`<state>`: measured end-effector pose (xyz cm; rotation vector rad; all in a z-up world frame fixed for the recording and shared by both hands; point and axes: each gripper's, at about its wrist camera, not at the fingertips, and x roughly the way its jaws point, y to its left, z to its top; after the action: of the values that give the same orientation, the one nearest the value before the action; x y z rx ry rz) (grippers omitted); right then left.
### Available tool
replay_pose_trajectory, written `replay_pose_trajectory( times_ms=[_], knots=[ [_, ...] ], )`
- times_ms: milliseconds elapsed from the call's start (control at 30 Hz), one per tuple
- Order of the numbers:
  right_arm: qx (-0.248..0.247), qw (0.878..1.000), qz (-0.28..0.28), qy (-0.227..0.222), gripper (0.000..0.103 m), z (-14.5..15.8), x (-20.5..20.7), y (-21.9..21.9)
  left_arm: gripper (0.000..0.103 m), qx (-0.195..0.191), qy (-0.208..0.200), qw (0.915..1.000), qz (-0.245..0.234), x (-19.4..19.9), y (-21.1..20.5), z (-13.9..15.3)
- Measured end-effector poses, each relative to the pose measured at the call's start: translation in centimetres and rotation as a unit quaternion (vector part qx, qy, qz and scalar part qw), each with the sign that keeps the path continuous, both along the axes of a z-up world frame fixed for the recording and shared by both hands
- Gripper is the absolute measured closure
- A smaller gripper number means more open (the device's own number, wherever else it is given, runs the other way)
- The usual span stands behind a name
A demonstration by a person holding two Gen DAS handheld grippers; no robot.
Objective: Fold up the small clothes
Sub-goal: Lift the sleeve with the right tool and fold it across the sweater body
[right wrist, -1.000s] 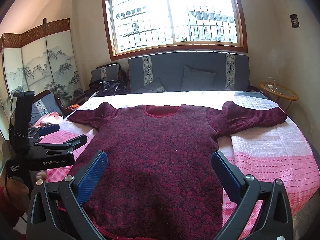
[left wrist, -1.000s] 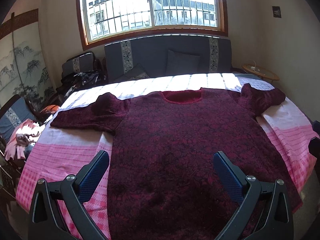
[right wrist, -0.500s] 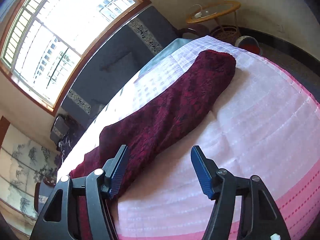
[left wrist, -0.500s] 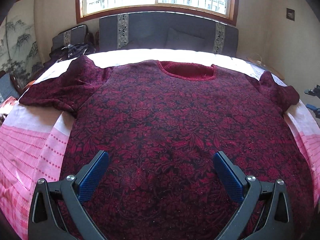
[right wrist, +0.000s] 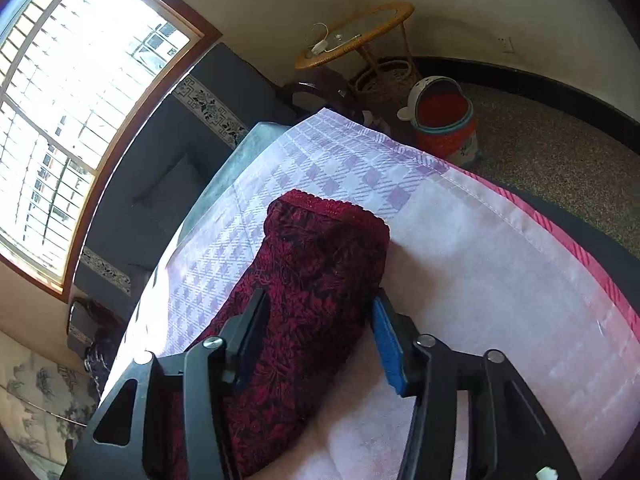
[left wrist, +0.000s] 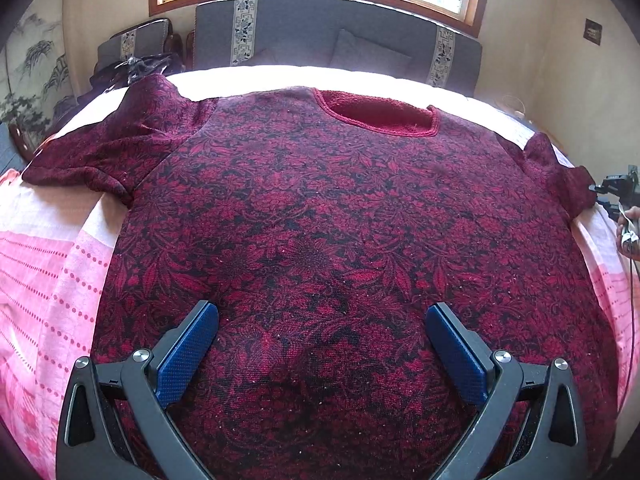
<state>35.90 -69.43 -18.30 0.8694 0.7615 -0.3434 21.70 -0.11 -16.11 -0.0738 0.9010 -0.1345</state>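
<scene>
A dark red patterned sweater [left wrist: 320, 216] lies flat, front up, on the pink bed cover [left wrist: 44, 264], neck hole away from me. My left gripper [left wrist: 322, 344] is open and empty, low over the sweater's lower body. My right gripper [right wrist: 320, 320] is open, its jaws straddling the sweater's right sleeve [right wrist: 312, 272] a little short of the cuff [right wrist: 332, 204]. In the left wrist view the right gripper [left wrist: 620, 194] shows at the far right edge by that sleeve.
A grey sofa [left wrist: 332, 36] stands behind the bed under the window. A round wicker side table [right wrist: 356, 36] and a red bin [right wrist: 444, 120] stand on the floor past the bed's right edge [right wrist: 540, 216]. A painted screen [left wrist: 36, 76] stands at left.
My left gripper has moved lower and closer over the sweater's body. My right gripper has swung off to the right sleeve and advanced until its jaws straddle it near the cuff.
</scene>
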Motion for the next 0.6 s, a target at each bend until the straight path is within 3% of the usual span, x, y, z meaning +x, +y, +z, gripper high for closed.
replay_pose_trajectory(
  times_ms=[133,267,433,600],
  knots=[
    [-0.018,0.999,-0.02,-0.029,0.093,1.6,-2.0,0.6,0.0,-0.003,0.0,1.0,0.002,0.1,0.2,0.0],
    [-0.037,0.994,0.019,-0.098,0.093,6.5,-3.4,5.0,0.0,-0.014,-0.002,0.9999,0.008,0.1,0.6,0.2],
    [-0.037,0.976,0.13,-0.17,0.094,13.0,-3.0,16.3,0.0,-0.049,-0.009,0.9987,0.013,-0.3,1.7,0.5],
    [-0.018,0.953,0.237,-0.191,0.096,13.9,-1.7,29.9,0.0,-0.097,-0.037,0.9934,0.05,-1.7,5.0,1.9]
  ],
)
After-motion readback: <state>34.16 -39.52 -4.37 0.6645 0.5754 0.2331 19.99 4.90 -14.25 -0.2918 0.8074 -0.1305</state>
